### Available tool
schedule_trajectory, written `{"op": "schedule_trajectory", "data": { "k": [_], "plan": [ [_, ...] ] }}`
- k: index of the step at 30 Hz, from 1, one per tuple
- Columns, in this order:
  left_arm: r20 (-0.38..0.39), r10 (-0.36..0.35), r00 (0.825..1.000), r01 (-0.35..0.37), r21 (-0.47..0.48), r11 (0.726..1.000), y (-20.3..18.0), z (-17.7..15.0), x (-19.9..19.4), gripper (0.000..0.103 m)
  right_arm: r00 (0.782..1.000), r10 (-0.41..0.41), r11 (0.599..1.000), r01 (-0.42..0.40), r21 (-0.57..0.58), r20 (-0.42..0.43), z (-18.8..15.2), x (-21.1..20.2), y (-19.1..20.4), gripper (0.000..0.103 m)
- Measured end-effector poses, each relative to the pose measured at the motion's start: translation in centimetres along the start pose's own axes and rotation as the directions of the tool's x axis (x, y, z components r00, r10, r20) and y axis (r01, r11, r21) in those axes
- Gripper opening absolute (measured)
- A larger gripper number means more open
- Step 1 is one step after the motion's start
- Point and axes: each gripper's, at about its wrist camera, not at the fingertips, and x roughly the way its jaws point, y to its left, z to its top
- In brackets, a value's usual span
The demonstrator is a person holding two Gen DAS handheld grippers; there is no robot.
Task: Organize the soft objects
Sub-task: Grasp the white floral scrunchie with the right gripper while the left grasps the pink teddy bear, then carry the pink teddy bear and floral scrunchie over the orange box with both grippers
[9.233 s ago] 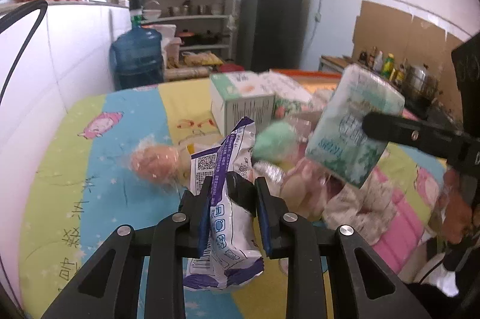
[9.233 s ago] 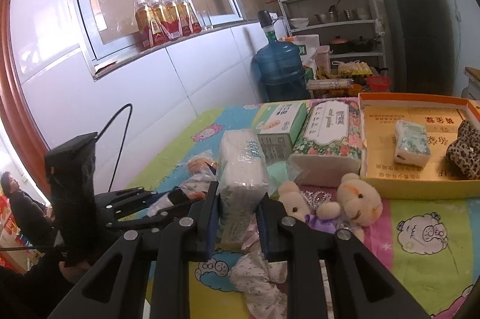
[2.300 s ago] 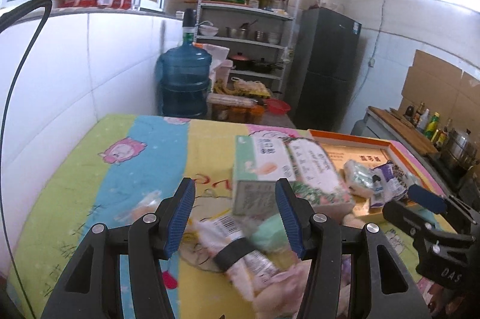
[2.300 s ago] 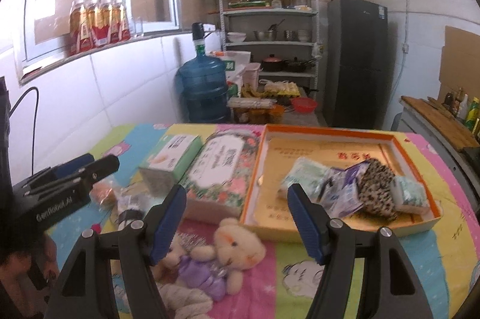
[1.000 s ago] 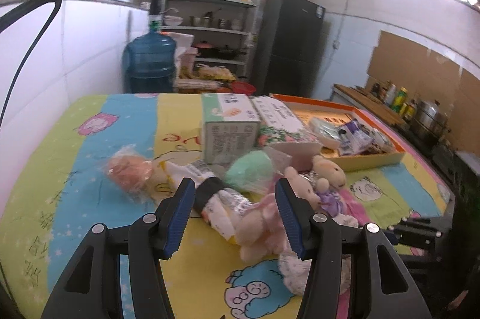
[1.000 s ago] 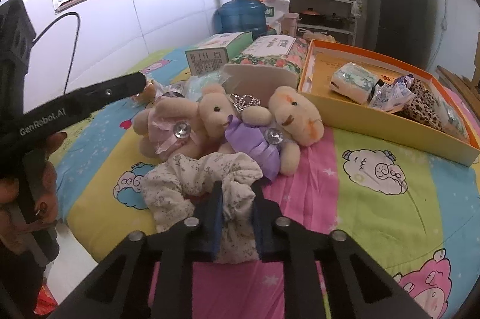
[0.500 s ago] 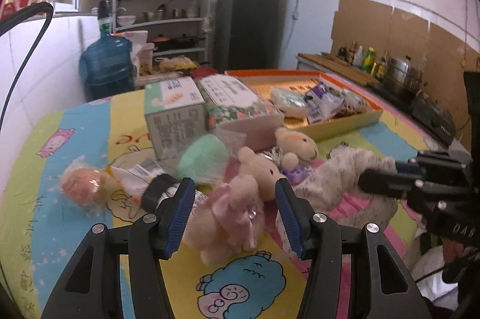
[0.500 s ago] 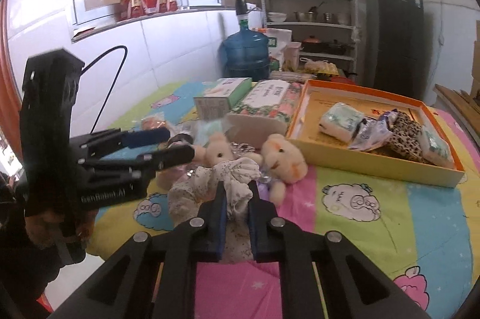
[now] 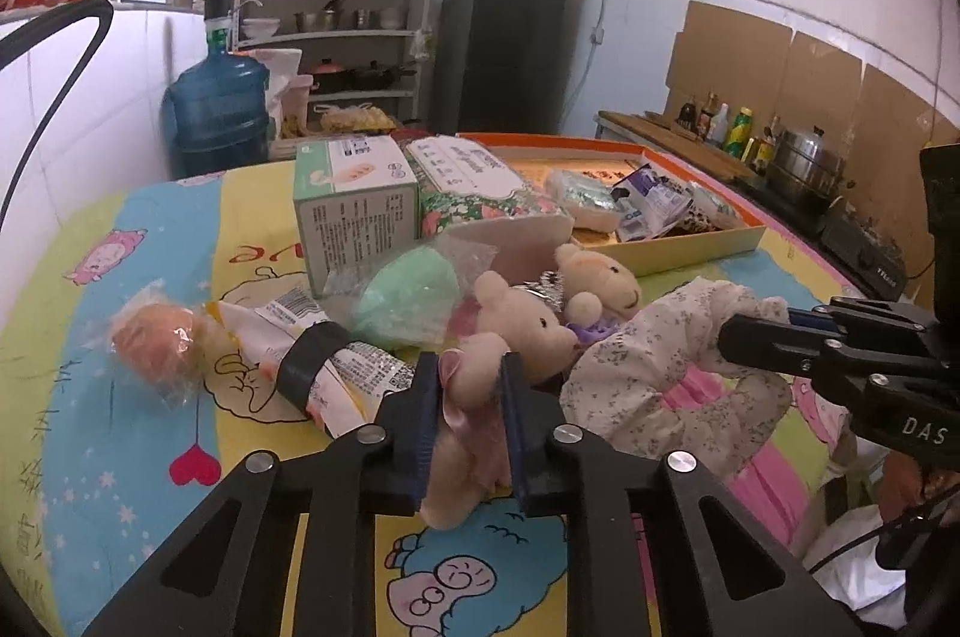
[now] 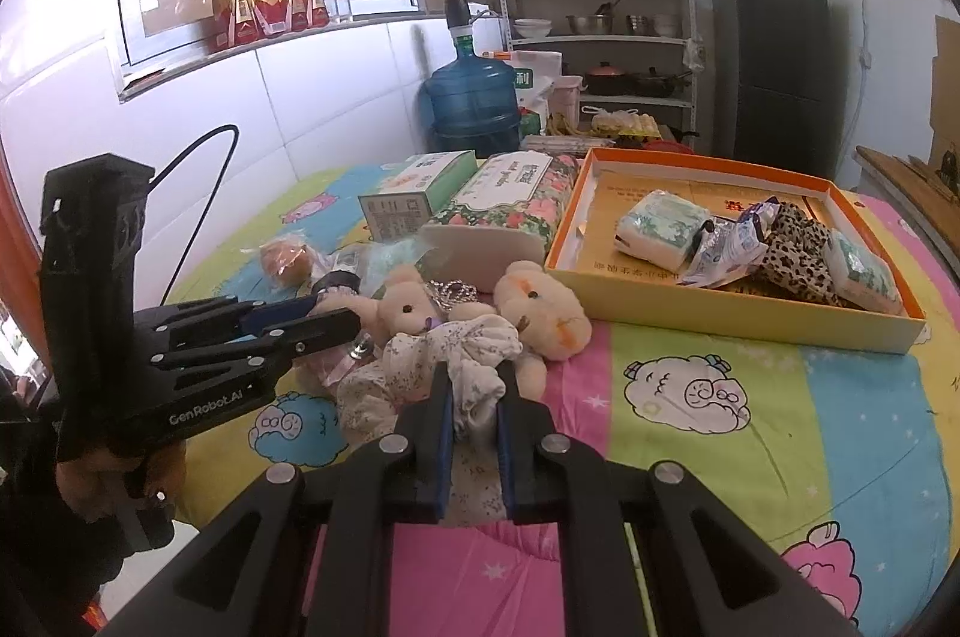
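Pickup step: left tool (image 9: pixel 465 397) clamped on pink-dressed teddy (image 9: pixel 480 367), right tool (image 10: pixel 474 412) clamped on floral scrunchie (image 10: pixel 456 355); next probably carry both ahead-right into orange tray (image 10: pixel 744 316).

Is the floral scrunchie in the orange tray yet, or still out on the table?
Out. The floral scrunchie is clamped in the right gripper over the cartoon cloth, beside the teddy bears, short of the orange tray.

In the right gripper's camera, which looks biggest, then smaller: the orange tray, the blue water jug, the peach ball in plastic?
1. Shallow orange cardboard tray.
2. Blue plastic water jug, though it stands farther back, so it may really be bigger than it looks.
3. Peach-coloured ball in clear plastic wrap.
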Motion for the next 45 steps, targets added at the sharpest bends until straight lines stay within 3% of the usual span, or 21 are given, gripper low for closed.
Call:
{"op": "schedule_trajectory", "data": {
  "k": [24, 45],
  "plan": [
    [0.115, 0.019, 0.993, -0.017, -0.017, 1.0, -1.0, 2.8, -4.0, 0.017, 0.995, -0.019, 1.0, 0.02, -0.011, 0.093, 1.5, -2.7, -0.4, 0.012],
    [0.161, 0.0, 0.987, 0.0, 0.001, 1.0, -6.5, 8.9, -0.6, 0.017, 0.967, -0.147, 0.988, 0.133, 0.079, 0.21, 4.4, -5.2, -8.5, 0.013]
  ]
}}
